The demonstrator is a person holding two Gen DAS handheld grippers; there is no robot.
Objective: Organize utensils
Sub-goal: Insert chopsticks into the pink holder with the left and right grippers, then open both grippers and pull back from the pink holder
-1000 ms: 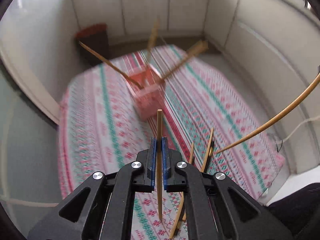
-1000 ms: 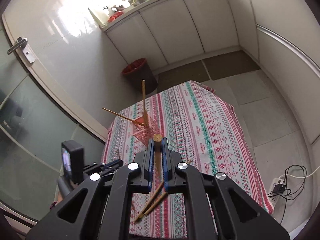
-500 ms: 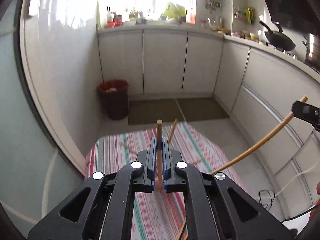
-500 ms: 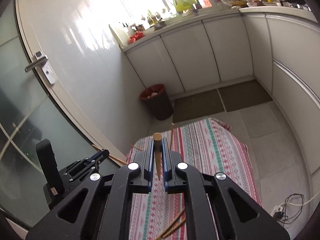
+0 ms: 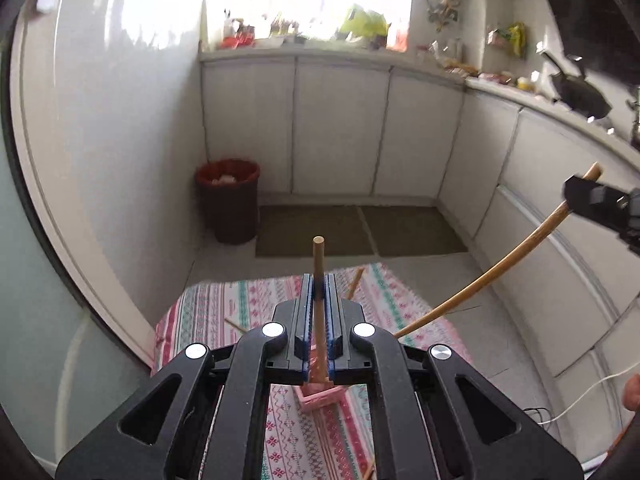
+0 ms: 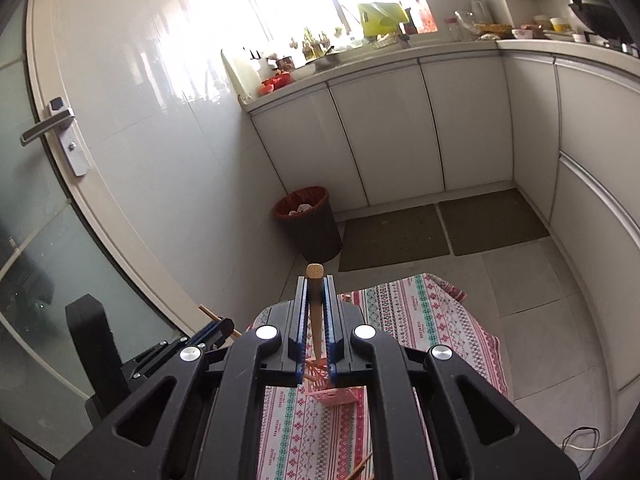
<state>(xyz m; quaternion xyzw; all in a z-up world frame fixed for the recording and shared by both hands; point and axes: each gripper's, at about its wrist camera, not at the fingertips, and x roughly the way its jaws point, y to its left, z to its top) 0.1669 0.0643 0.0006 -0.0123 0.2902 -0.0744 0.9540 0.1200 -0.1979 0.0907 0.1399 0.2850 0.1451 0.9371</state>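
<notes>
My left gripper is shut on a wooden chopstick that points up and forward. My right gripper is shut on another wooden chopstick; in the left wrist view that gripper shows at the right with its long chopstick slanting down toward the table. A pink lattice utensil holder stands on the patterned tablecloth below both grippers, mostly hidden behind them; it also shows in the left wrist view. Other chopsticks stick out of it.
A dark bin with a red liner stands on the floor beyond the table, next to white cabinets. Two floor mats lie ahead. A glass door with a handle is at the left. Loose chopsticks lie on the cloth.
Both grippers have tilted up and risen from looking down at the table. The holder has slipped below the fingers. Each still holds its chopstick.
</notes>
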